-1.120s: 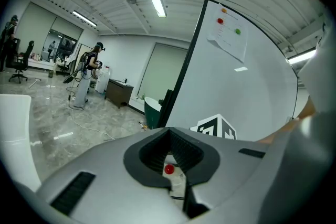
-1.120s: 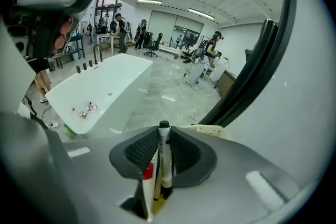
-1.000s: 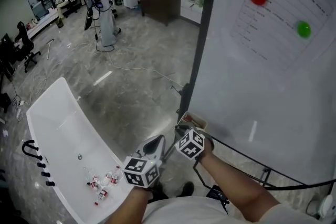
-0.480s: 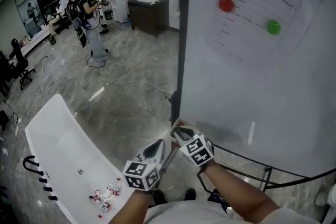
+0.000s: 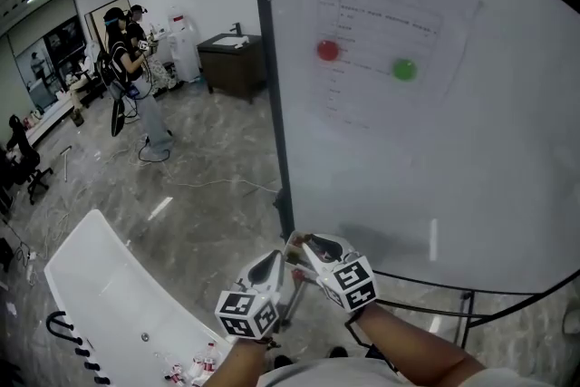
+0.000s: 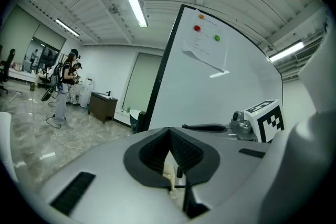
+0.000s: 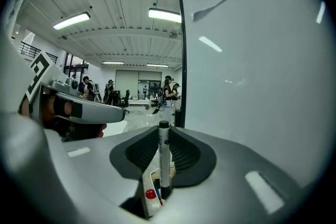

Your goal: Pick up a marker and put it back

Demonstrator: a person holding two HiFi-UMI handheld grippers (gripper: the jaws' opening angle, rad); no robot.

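Head view: left gripper (image 5: 271,262) and right gripper (image 5: 304,245) low before large white whiteboard (image 5: 453,177).
Left gripper view: jaws together, empty.
Right gripper view: jaws clamp white-barrelled black-capped marker (image 7: 164,160), upright over cream pen tray (image 7: 147,183). Advised: lower straight, release last.

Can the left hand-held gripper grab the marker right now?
Probably not yet. The marker is clamped in the right hand-held gripper, and the left hand-held gripper has its jaws shut. They sit close together, so nothing else blocks it.
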